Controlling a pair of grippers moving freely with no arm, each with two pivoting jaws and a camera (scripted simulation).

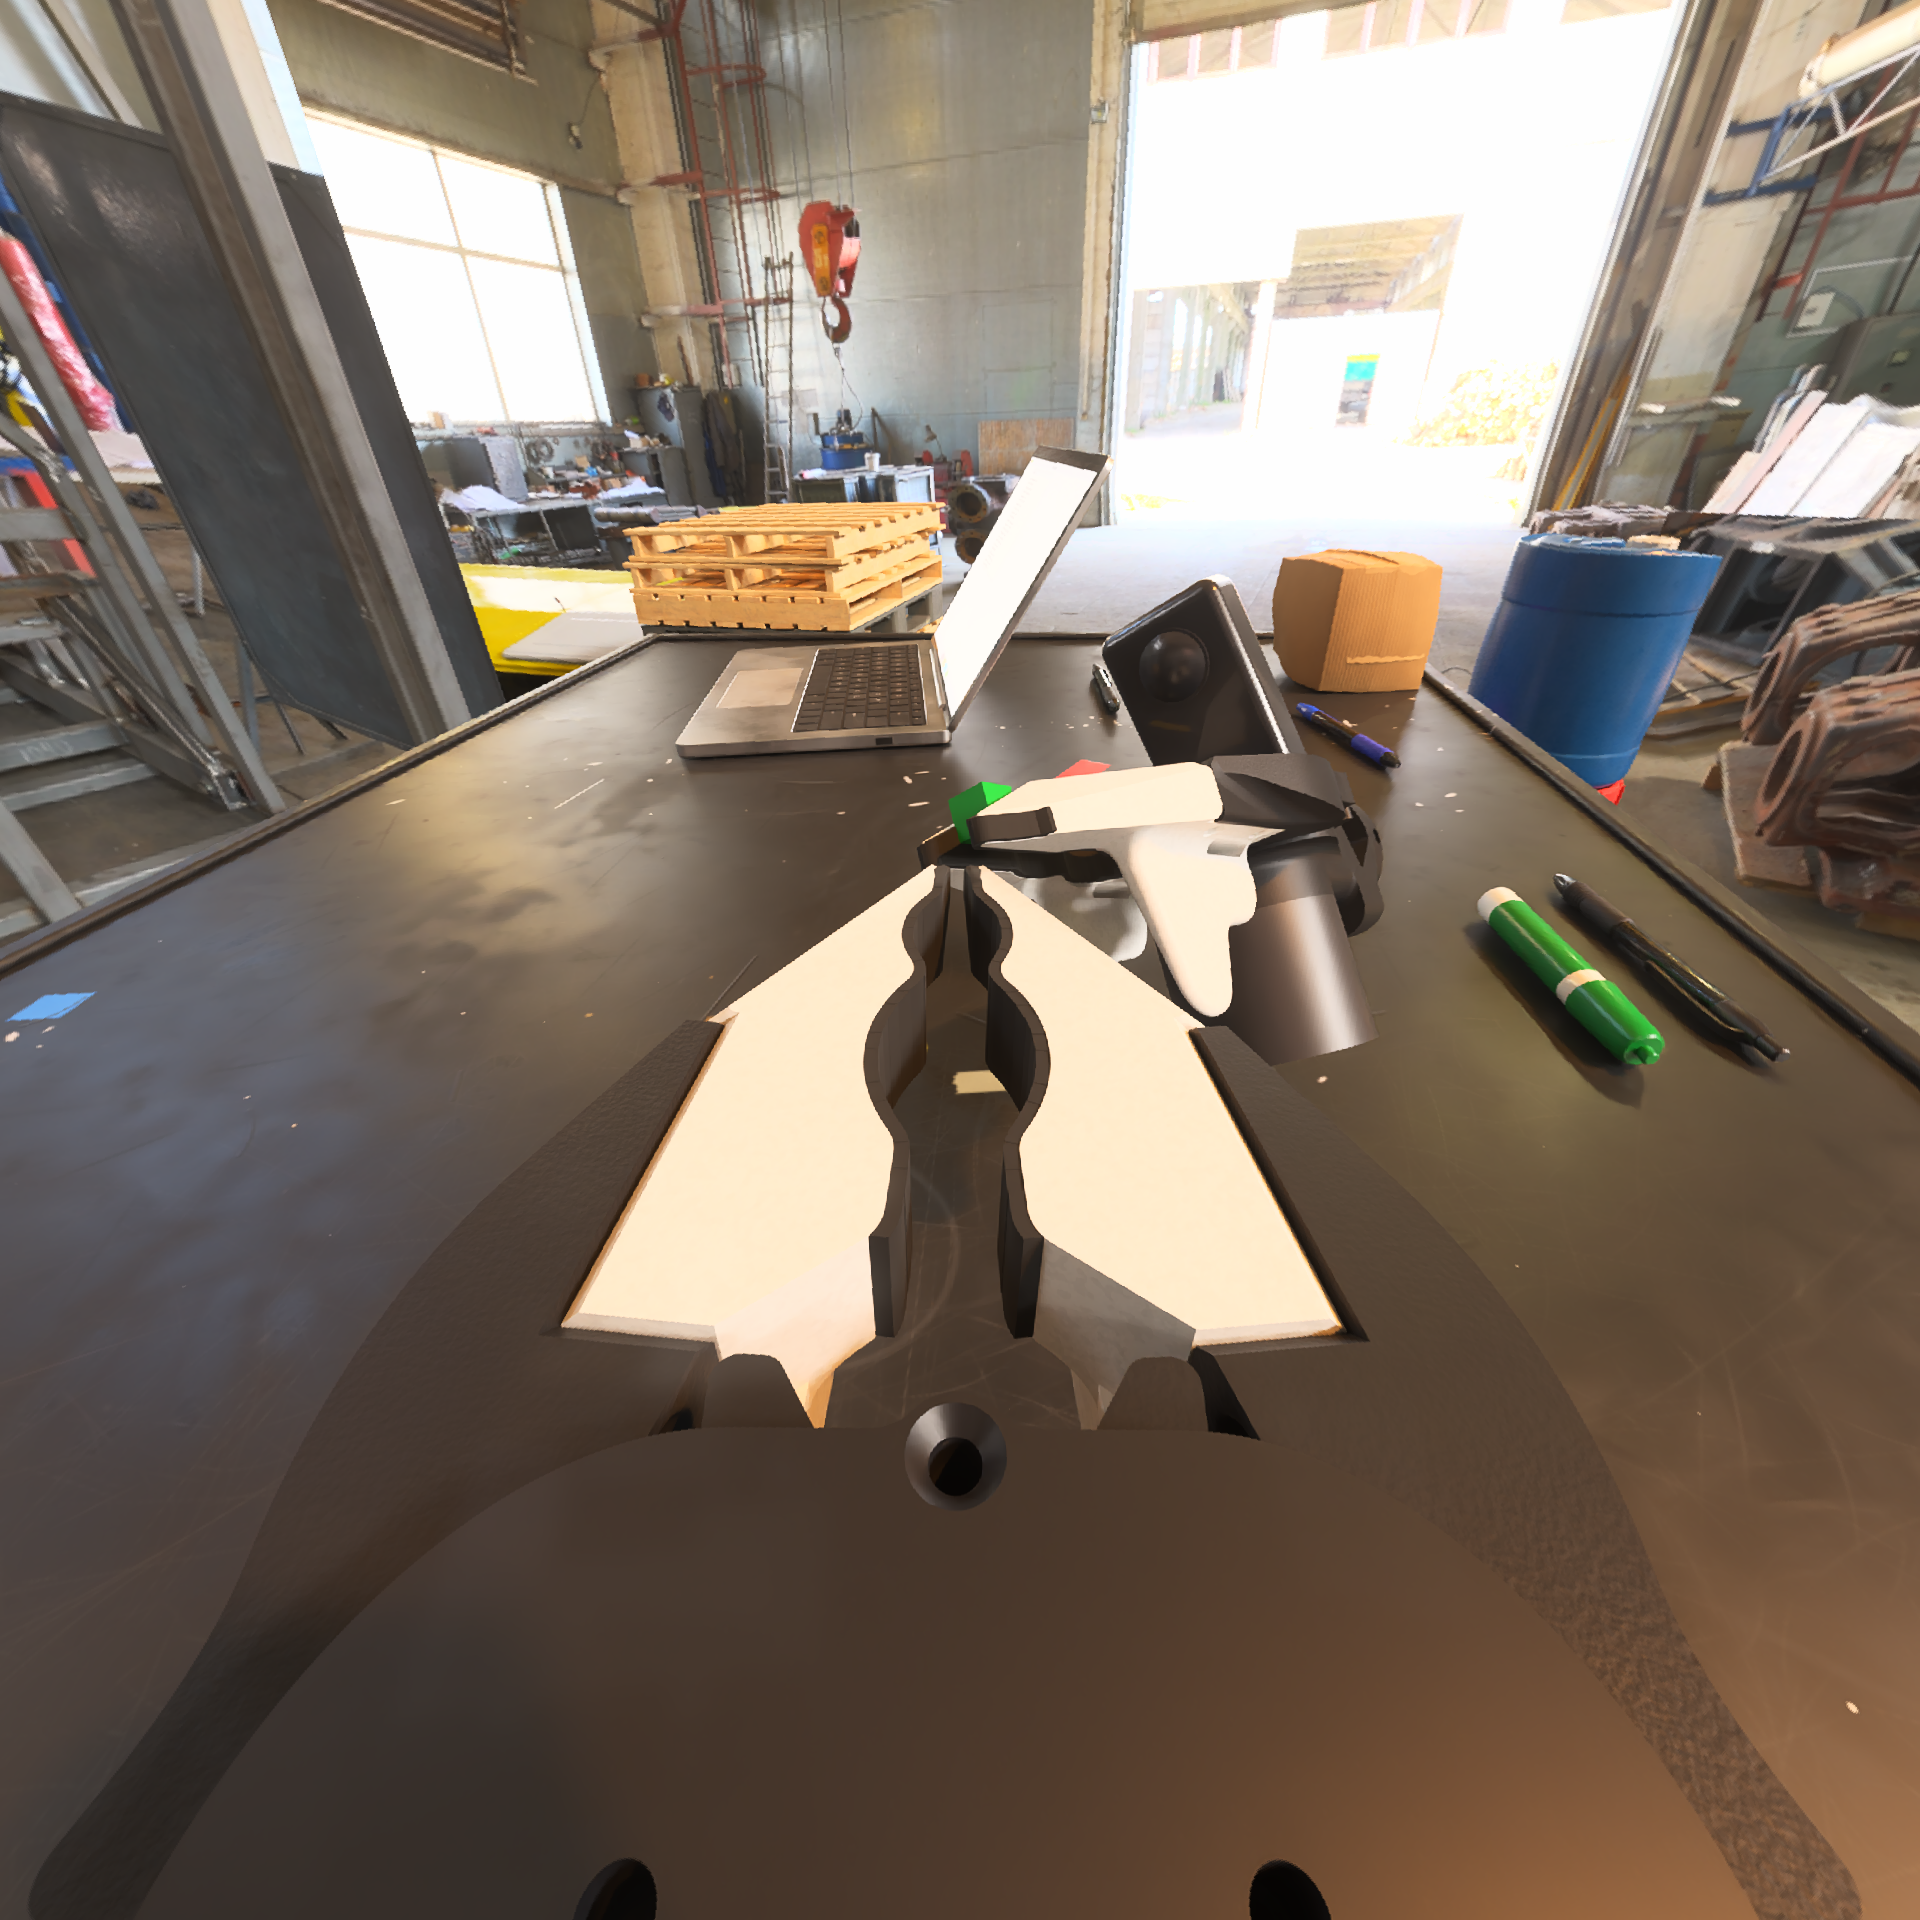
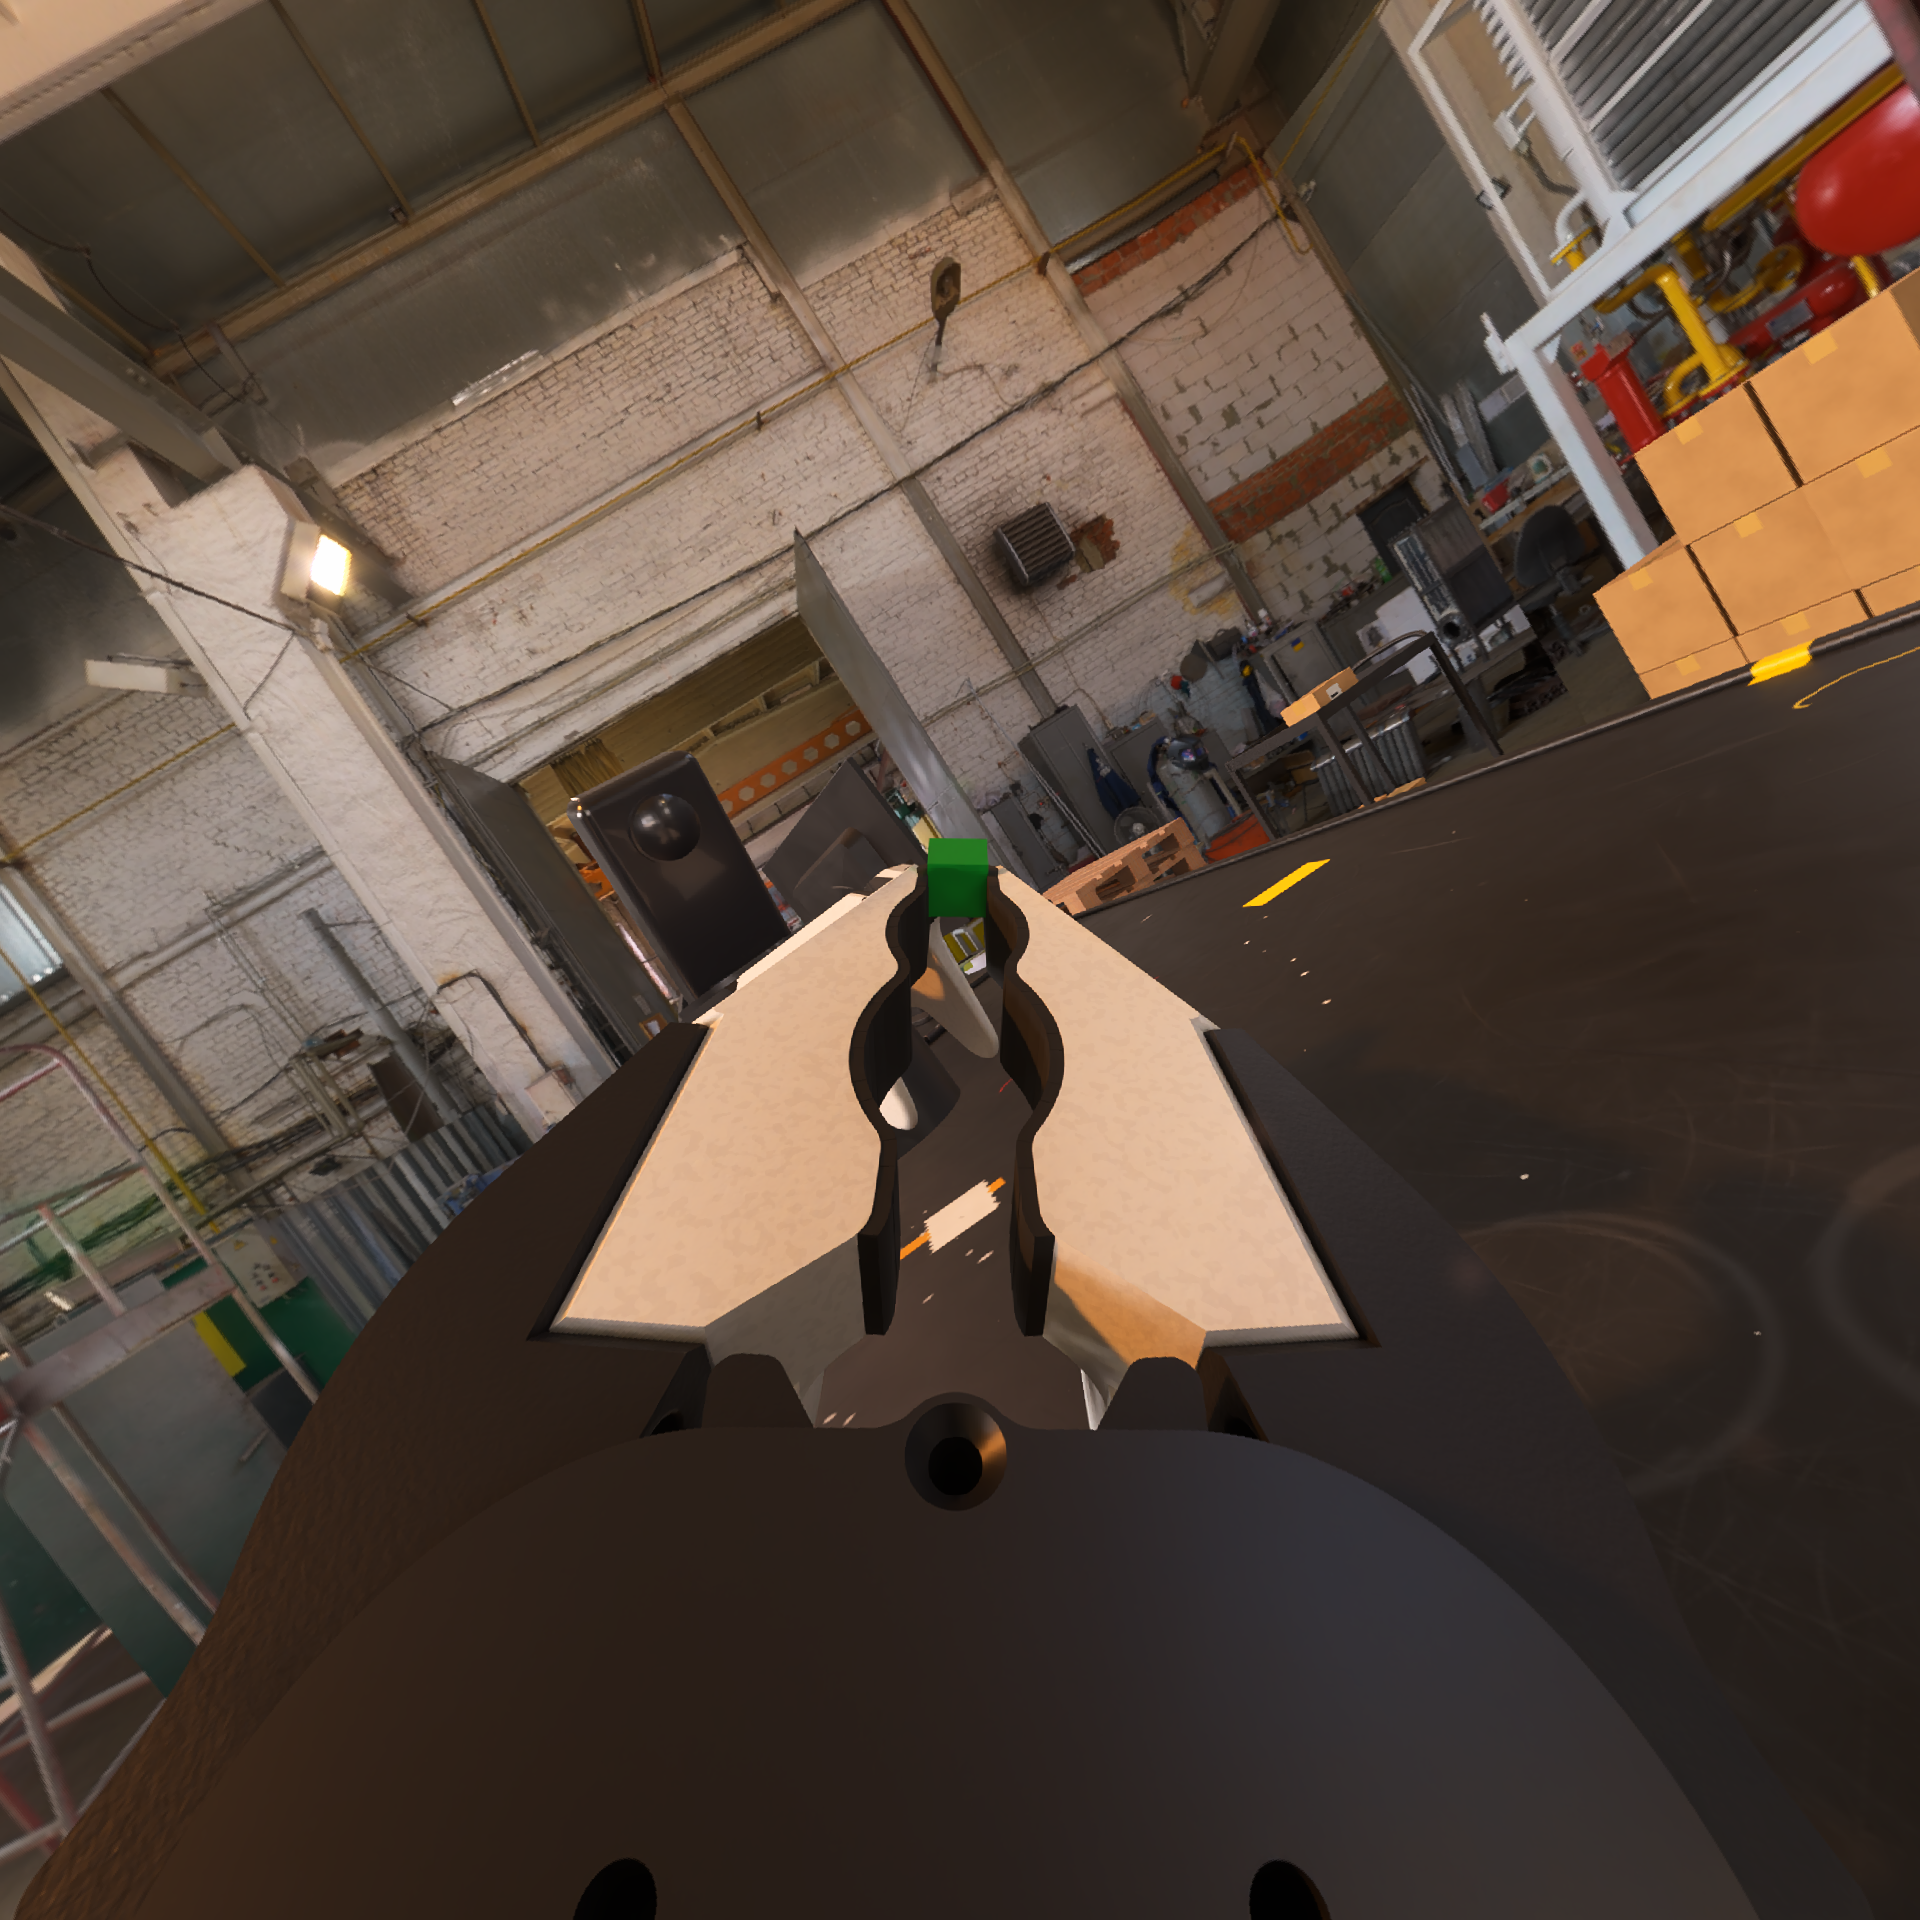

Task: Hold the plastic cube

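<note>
The plastic cube [image 2: 956, 875] is small and green. My right gripper [image 2: 956, 896] is shut on it, with the cube pinched between the fingertips. In the left wrist view the cube [image 1: 977, 800] shows at the tip of the right gripper [image 1: 966, 828], which lies across the view just beyond my left gripper [image 1: 956, 883]. The left gripper is shut and empty, its tips just short of the right gripper's tips. Both are over the dark table [image 1: 416, 935].
An open laptop [image 1: 831, 696], a black device with a ball [image 1: 1195, 675] and a cardboard box [image 1: 1356, 618] stand at the far side. A blue pen [image 1: 1345, 735], a green marker [image 1: 1569, 977] and a black pen [image 1: 1662, 966] lie at the right. A small red thing [image 1: 1081, 769] shows behind the right gripper.
</note>
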